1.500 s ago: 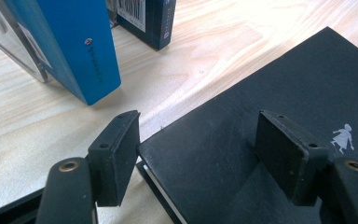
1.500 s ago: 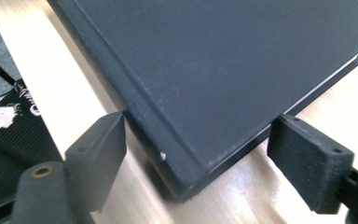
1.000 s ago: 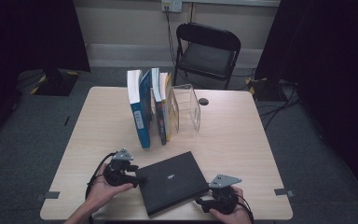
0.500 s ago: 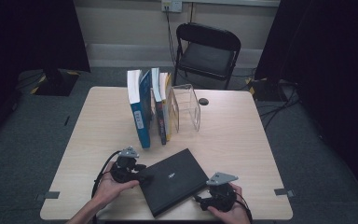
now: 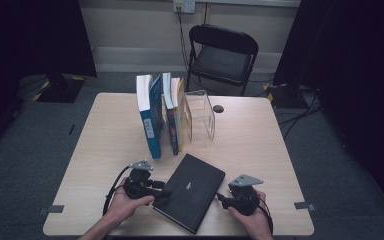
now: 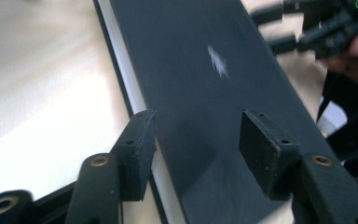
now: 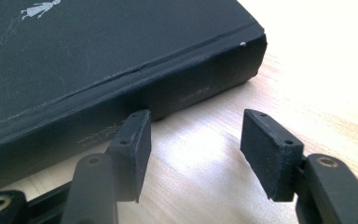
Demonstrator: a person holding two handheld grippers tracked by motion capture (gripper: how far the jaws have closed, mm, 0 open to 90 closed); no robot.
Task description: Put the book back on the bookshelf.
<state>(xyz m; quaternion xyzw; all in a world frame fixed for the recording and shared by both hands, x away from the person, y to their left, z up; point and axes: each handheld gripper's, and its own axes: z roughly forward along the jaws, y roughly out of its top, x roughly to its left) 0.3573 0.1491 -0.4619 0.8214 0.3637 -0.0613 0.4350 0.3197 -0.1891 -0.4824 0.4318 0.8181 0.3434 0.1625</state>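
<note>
Currently the black hardcover book [image 5: 190, 191] lies flat at the table's [image 5: 260, 150] near edge, skewed. Left gripper [image 6: 193, 140] straddles its page edge, fingers half open and just closing in, not yet pinching. Right gripper [image 7: 193, 140] sits beside the spine, fingers partly open on nothing. Step: getting a grip. Next: clamp both sides, lift toward the upright books [image 5: 161, 112].

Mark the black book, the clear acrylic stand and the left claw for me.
black book [image 5: 192, 187]: high view, middle of its front cover.
clear acrylic stand [image 5: 203, 112]: high view, its see-through side wall.
left claw [image 6: 193, 140]: left gripper view, midway between its two pads, over the cover.
</note>
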